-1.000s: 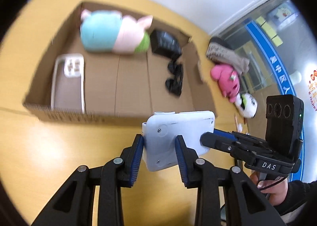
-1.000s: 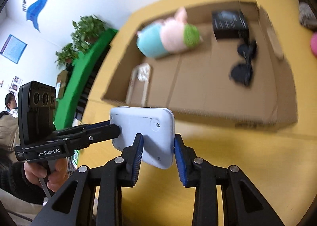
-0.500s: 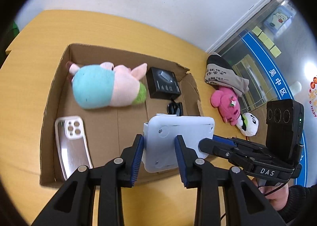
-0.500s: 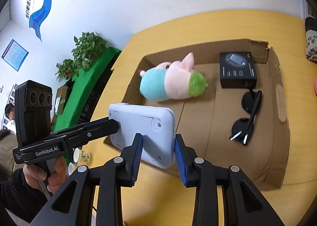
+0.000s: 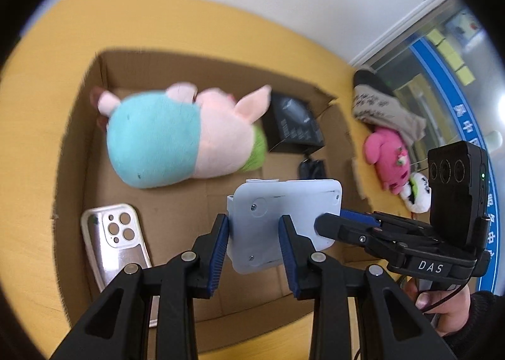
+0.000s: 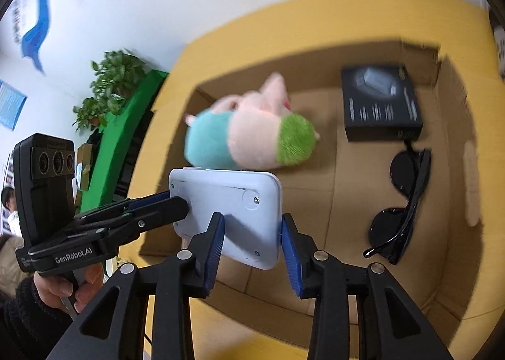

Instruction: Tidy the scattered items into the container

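Both grippers hold one white plastic device over the open cardboard box. My left gripper is shut on its left end. My right gripper is shut on its right end. Each gripper shows in the other's view, clamped on the device's side. Inside the box lie a pink and teal pig plush, a black box, black sunglasses and a clear phone case.
On the yellow table right of the box lie a pink plush, a panda plush and a folded printed cloth. A green bench and potted plants stand beyond the table's left edge.
Both grippers have carried the white device forward, from in front of the box's near wall to above its inside. The box contents now look closer.
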The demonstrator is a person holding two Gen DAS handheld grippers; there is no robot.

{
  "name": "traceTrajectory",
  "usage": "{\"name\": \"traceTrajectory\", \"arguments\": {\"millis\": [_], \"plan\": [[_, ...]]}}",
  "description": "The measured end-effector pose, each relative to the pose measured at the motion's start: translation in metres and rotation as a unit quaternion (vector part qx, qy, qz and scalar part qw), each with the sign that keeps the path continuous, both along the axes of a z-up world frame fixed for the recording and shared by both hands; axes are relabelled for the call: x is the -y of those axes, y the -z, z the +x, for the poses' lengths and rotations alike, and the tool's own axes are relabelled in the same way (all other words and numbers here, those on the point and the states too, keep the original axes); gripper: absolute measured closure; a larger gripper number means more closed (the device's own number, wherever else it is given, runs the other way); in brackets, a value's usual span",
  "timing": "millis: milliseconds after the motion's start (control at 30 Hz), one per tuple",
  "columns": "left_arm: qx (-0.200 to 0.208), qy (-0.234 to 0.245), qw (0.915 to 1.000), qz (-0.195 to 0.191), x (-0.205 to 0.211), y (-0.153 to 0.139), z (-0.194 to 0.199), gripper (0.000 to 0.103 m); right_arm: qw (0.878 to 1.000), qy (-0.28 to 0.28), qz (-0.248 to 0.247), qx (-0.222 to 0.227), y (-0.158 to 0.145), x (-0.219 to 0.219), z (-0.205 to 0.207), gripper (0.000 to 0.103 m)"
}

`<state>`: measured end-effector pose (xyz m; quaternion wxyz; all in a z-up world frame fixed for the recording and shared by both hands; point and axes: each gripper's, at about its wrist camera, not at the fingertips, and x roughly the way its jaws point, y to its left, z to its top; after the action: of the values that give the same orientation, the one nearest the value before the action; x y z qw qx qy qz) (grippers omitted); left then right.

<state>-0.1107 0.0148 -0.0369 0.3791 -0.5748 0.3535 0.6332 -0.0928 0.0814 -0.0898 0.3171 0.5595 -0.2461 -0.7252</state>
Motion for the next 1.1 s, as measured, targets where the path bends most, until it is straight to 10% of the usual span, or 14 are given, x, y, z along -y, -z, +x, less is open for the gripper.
{"name": "traceTrajectory", "arguments": {"millis": [267,333,433,500,633,833,1100], "plan": [[0.019,-0.043,0.9935,-0.104,0.009,0.067,-0.019,0.076,0.993,-0.037,0.075,0.087,0.070,0.028,-0.014,0.061],[-0.010,-0.037,0.9938,-0.104,0.008,0.059,-0.010,0.074,0.990,-0.039,0.102,0.087,0.068,0.031,-0.011,0.042],[-0.103,-0.018,0.9911,-0.082,0.006,0.023,0.012,0.048,0.989,-0.033,0.133,0.048,0.038,0.025,-0.001,0.006],[-0.152,-0.012,0.9866,-0.060,0.005,-0.006,0.025,0.029,0.984,-0.031,0.178,-0.008,0.003,0.020,0.012,0.004],[-0.217,0.008,0.9759,-0.021,0.005,-0.071,0.062,0.026,0.974,-0.022,0.198,-0.105,-0.079,0.001,0.043,0.000],[-0.281,0.040,0.9586,0.025,0.005,-0.148,0.117,0.026,0.968,0.026,0.210,-0.138,-0.146,-0.029,0.088,0.000],[-0.332,0.103,0.9366,0.039,0.016,-0.188,0.183,0.024,0.955,0.043,0.228,-0.186,-0.207,-0.031,0.137,0.000]]}}
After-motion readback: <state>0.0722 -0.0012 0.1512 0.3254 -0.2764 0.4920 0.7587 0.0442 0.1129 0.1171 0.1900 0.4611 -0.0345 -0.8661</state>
